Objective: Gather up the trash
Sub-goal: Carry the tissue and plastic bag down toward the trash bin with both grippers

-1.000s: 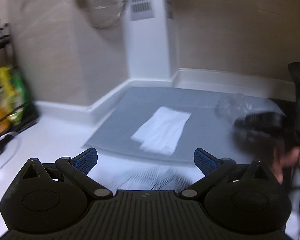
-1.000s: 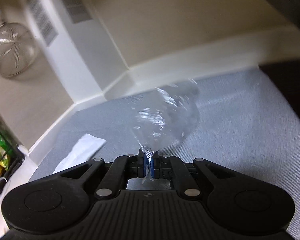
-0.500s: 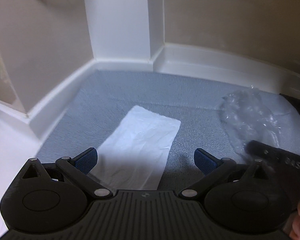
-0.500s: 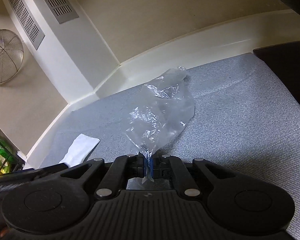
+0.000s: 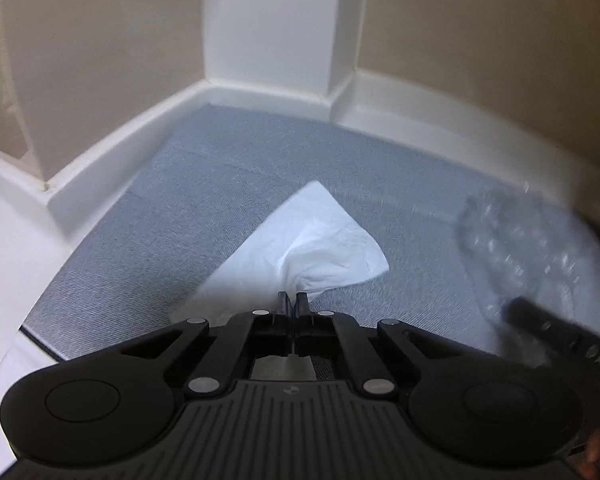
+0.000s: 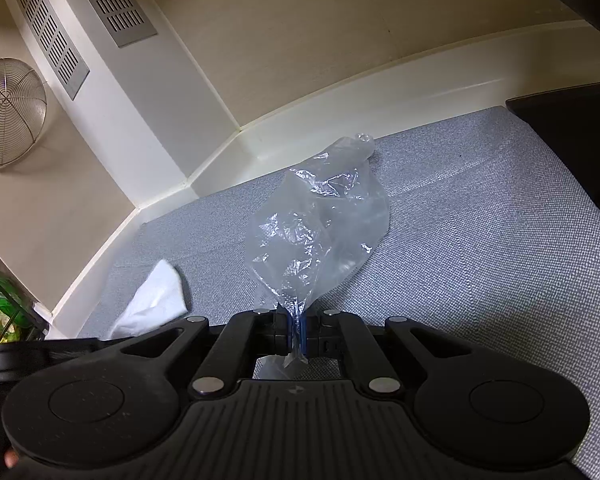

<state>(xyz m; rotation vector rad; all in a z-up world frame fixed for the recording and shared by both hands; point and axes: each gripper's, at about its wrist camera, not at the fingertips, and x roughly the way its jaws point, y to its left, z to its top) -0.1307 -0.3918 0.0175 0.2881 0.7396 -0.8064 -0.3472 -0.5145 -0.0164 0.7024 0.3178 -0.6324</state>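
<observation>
Since the earlier frame the left gripper (image 5: 293, 300) has come in over the white tissue (image 5: 300, 248) and its jaws have just been closing; they now stand clenched on the tissue's near edge, which is bunched into a crease at the fingertips. Tissue's far corner lies on the grey mat (image 5: 188, 200), near the mat's middle, lifted a little where pinched.

Right gripper (image 6: 298, 326) unchanged in place: jaws pressed together on the neck of a clear plastic bag (image 6: 320, 232), a tail of film poking out behind the pads. Bag's body crumpled, stretching away from the fingers across the mat toward the white upstand (image 6: 380, 108) at the back wall.

From the right view the tissue (image 6: 156, 300) sits to the left of the bag, apart from it. Wire strainer (image 6: 8, 112) hangs on the wall at left (vent grilles (image 6: 112, 4) beside it). Black surface (image 6: 572, 120) borders the mat on the right.
</observation>
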